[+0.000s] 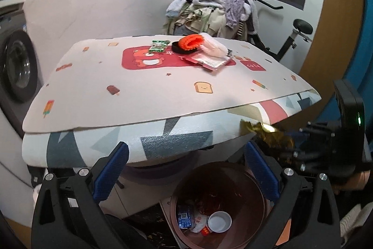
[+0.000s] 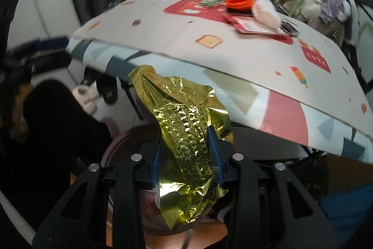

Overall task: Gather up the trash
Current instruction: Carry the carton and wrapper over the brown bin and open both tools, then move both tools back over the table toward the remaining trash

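My right gripper (image 2: 185,151) is shut on a crumpled gold foil wrapper (image 2: 184,123) and holds it in the air below the table's front edge, over the brown trash bin (image 2: 121,144). The wrapper also shows in the left wrist view (image 1: 268,132), at the right beside my right gripper's body. My left gripper (image 1: 186,160) is open and empty, above the brown trash bin (image 1: 233,179), which holds a white cup (image 1: 219,221) and several wrappers. On the table (image 1: 139,85) lie a green wrapper (image 1: 158,45) and a red packet (image 1: 207,60).
An orange knitted ring (image 1: 191,41) on a black band and a pink fluffy item (image 1: 215,47) lie near the red packet. A washing machine (image 1: 16,67) stands at the left. A pile of clothes (image 1: 209,13) and an exercise bike (image 1: 296,36) stand behind the table.
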### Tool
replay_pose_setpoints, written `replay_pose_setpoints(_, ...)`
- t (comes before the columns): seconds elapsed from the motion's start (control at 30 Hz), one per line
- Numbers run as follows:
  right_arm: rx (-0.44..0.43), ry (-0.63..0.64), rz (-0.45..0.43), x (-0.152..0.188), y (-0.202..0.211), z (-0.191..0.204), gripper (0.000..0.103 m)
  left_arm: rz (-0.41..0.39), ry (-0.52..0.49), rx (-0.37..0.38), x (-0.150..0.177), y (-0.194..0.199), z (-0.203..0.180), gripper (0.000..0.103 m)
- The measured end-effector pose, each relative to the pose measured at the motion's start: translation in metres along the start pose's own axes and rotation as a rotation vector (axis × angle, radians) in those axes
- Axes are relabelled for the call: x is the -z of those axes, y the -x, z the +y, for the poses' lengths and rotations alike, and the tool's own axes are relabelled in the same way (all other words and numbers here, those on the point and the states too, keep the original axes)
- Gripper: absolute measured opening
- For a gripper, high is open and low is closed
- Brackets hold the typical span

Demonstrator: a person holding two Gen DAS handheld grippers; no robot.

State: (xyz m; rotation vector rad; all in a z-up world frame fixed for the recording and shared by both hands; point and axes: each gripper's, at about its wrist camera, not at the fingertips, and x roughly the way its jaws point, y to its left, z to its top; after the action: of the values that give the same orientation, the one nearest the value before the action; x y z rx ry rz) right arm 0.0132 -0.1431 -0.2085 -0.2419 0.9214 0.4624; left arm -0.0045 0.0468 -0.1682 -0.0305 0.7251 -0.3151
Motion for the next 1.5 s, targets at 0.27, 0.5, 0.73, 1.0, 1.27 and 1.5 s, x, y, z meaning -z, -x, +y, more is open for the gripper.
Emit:
replay_pose_setpoints(0.27,-0.022,0.108,0.031,0.005,-0.007,0.025,0.037,0.015,0.045,-0.007,0.004,-0.006,0.009,0.097)
replay_pose_setpoints(0.5,-0.093,0.131,0.066,0.01,-0.009,0.03,0.037,0.015,0.101,-0.009,0.003,-0.006,0.02,0.097)
replay_pose_setpoints(0.73,-0.116,0.066,0.163,0.012,-0.032,0.019,0.038,0.022,0.078,-0.011,0.003,-0.008,0.016,0.097)
replay_pose_setpoints(1.0,-0.115,0.031,0.208,0.012,-0.046,0.016,0.04,0.026,0.077,-0.011,0.002,-0.009,0.015,0.097)
replay_pose_setpoints(1.27,-0.066,0.043,0.202,0.012,-0.047,0.017,0.091,0.026,0.076,-0.011,0.003,-0.009,0.016,0.097)
replay_pose_setpoints(1.5,-0.048,0.012,0.197,0.01,-0.046,0.009,0.096,0.026,0.075,-0.01,0.003,-0.009,0.016,0.097)
